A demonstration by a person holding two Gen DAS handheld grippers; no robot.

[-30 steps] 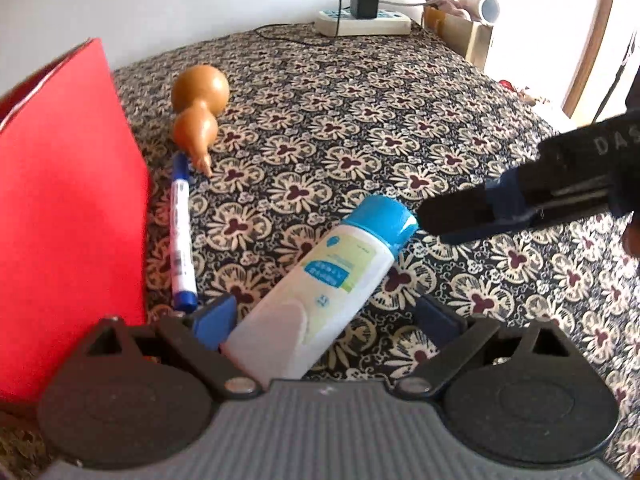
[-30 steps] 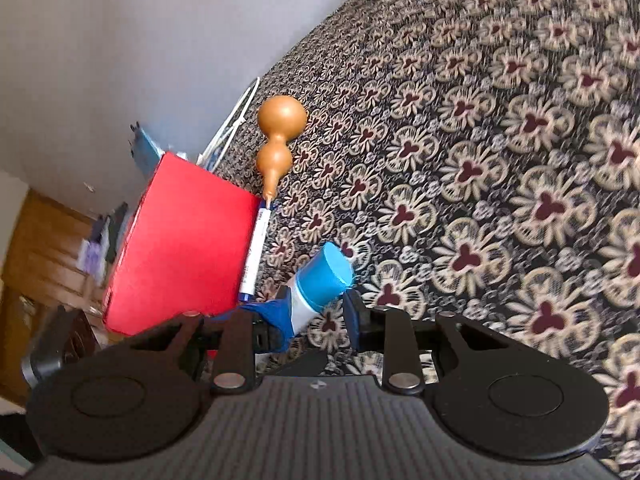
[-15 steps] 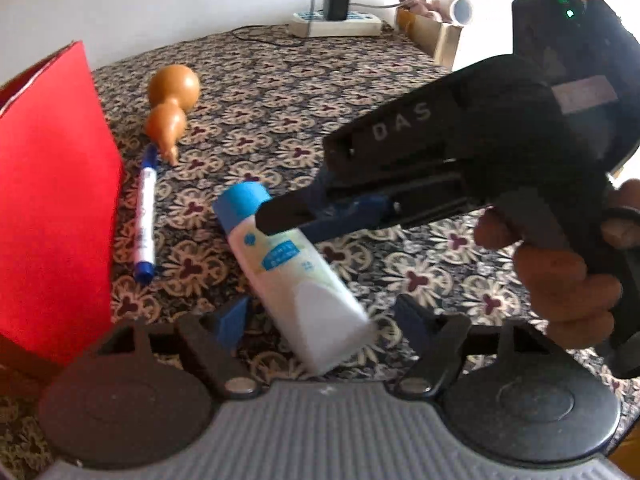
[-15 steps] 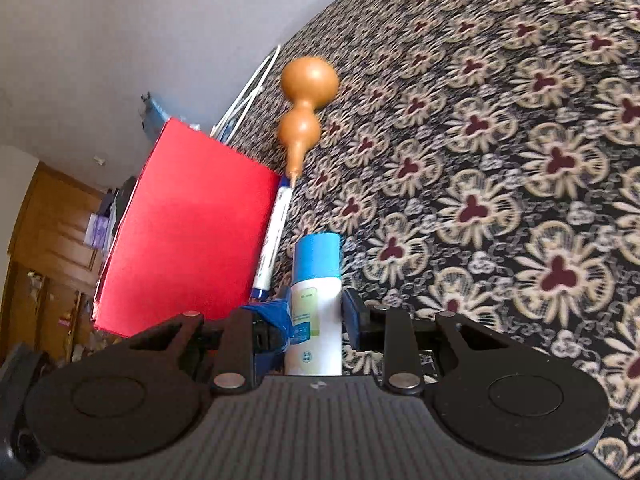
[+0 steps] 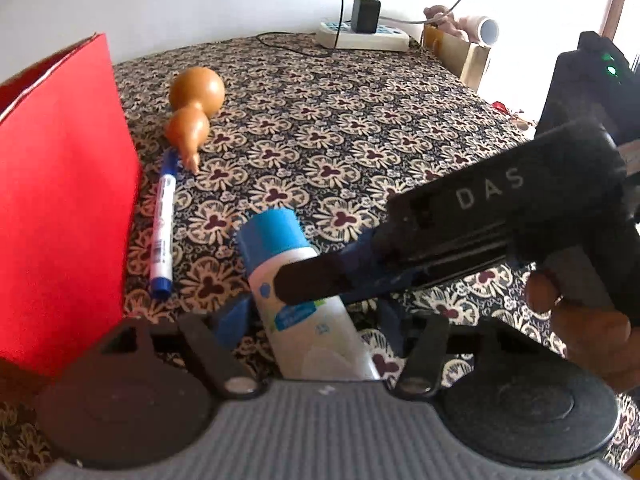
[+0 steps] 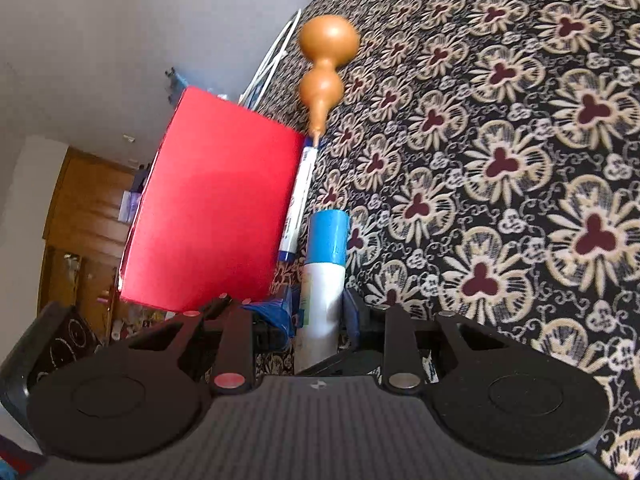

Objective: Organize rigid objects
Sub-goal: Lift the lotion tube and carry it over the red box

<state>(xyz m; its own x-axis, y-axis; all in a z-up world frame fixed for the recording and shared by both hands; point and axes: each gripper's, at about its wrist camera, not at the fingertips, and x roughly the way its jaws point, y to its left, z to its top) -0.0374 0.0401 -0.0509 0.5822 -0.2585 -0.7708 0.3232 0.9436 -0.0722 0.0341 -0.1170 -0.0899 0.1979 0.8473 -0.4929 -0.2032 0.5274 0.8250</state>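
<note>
A white bottle with a blue cap (image 5: pixel 296 280) lies on the patterned cloth, cap pointing away. My right gripper (image 6: pixel 320 316) is shut on the bottle's body (image 6: pixel 322 296); it shows in the left wrist view (image 5: pixel 460 248) coming in from the right. My left gripper (image 5: pixel 316 316) is open, its fingers either side of the bottle's lower end without touching. A blue-capped marker (image 5: pixel 163 224) lies left of the bottle, beside a red box (image 5: pixel 60 200). A brown gourd (image 5: pixel 194 114) lies beyond the marker.
A power strip with a charger (image 5: pixel 362 34) sits at the table's far edge. A wooden box (image 5: pixel 460 54) stands at the far right corner. The patterned tablecloth (image 5: pixel 340 136) covers the table. A wooden cabinet (image 6: pixel 80 220) stands beyond the red box.
My right gripper has come in from the right, closed on the bottle and turned it so the cap points away. The bottle now lies parallel to the marker.
</note>
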